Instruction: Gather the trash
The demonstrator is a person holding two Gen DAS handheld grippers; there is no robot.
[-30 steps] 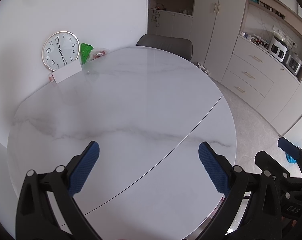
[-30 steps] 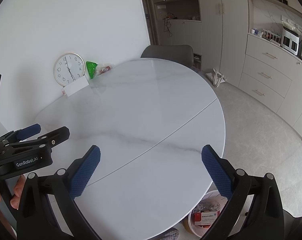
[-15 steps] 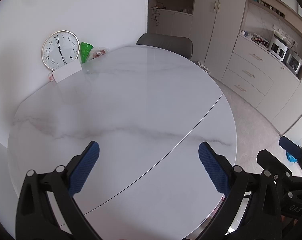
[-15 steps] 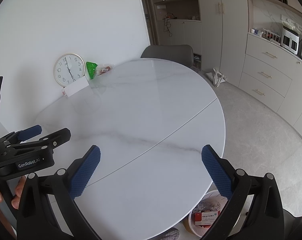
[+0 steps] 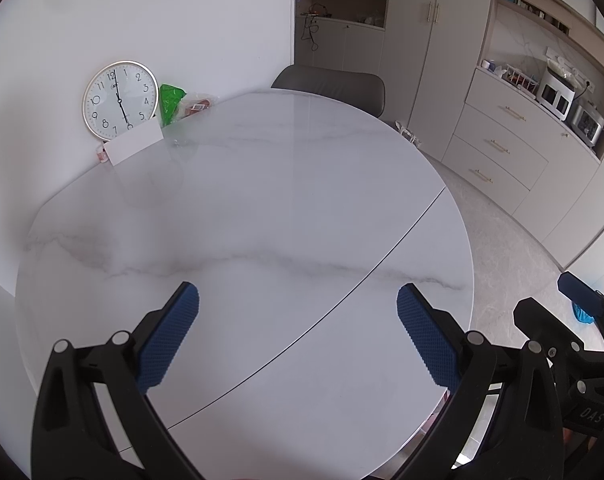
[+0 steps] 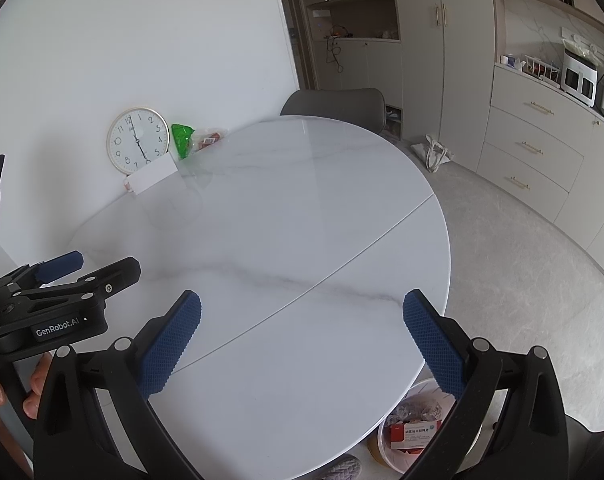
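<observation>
Right wrist view: both grippers' fingers spread, empty, above the bare tabletop (image 6: 302,208).
Green wrapper (image 6: 181,140) at the far edge beside the clock (image 6: 138,140) risks being missed, or the clock toppled.

Left hand-held gripper (image 5: 298,300) jaws spread wide, right hand-held gripper (image 6: 302,306) likewise, both empty, side by side

You see a white surface (image 5: 262,208) with thin grey lines like marble. Your fingers (image 5: 170,340) have bumpy blue pads. The bag (image 5: 170,104) by the white clock (image 5: 120,100) is bright green.
</observation>
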